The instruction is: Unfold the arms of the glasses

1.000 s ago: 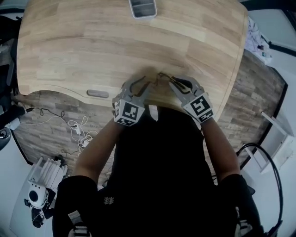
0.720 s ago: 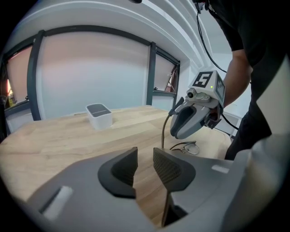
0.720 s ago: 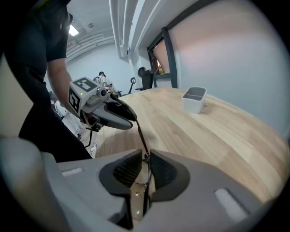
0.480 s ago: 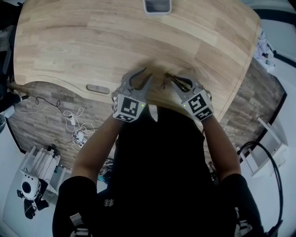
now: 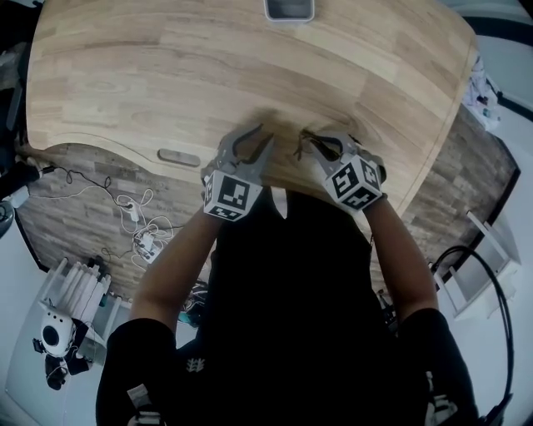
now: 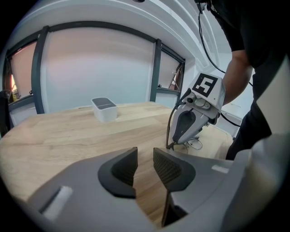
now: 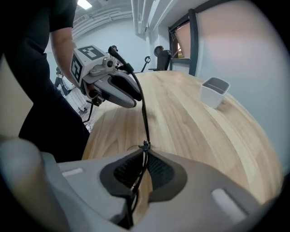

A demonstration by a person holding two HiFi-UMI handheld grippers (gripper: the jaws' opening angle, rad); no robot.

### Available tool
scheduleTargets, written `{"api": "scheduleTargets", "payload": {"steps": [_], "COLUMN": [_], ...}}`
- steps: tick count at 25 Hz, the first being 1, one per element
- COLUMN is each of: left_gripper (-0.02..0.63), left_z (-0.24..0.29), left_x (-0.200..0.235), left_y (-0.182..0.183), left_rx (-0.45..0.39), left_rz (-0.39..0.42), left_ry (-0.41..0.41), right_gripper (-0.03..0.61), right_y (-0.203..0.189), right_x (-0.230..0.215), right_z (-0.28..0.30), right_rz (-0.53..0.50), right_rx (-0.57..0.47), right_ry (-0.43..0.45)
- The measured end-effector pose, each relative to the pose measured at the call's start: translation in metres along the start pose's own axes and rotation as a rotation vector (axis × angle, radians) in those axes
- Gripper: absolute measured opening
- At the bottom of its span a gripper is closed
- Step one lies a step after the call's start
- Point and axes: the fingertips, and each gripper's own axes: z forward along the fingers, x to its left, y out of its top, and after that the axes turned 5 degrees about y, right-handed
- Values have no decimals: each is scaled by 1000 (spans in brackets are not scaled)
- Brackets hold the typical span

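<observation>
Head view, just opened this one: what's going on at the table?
A person stands at a wooden table with a hand-held gripper in each hand. The right hand-held gripper is shut on a pair of thin dark glasses, one slim piece of the frame sticking out past its jaws above the tabletop. The left hand-held gripper is open and empty, close beside it. A small pale container sits at the far edge.
</observation>
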Motion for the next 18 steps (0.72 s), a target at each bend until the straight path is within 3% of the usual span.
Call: {"api": "scheduleTargets", "payload": {"steps": [6,18], "left_gripper": [117,117], "left_z": [0,-4], "left_x": [-4,-35], "left_y": [6,23], "left_rx": [-4,-16], "left_rz": [15,69], "left_ry": [-11,-82], "right_gripper": [15,15], "right_y": [-3,12], "right_x": [0,-1], "right_z": [-5,-47], "right_rz": [-7,39], "right_rx": [-7,-153], "right_ry": [-11,-98]}}
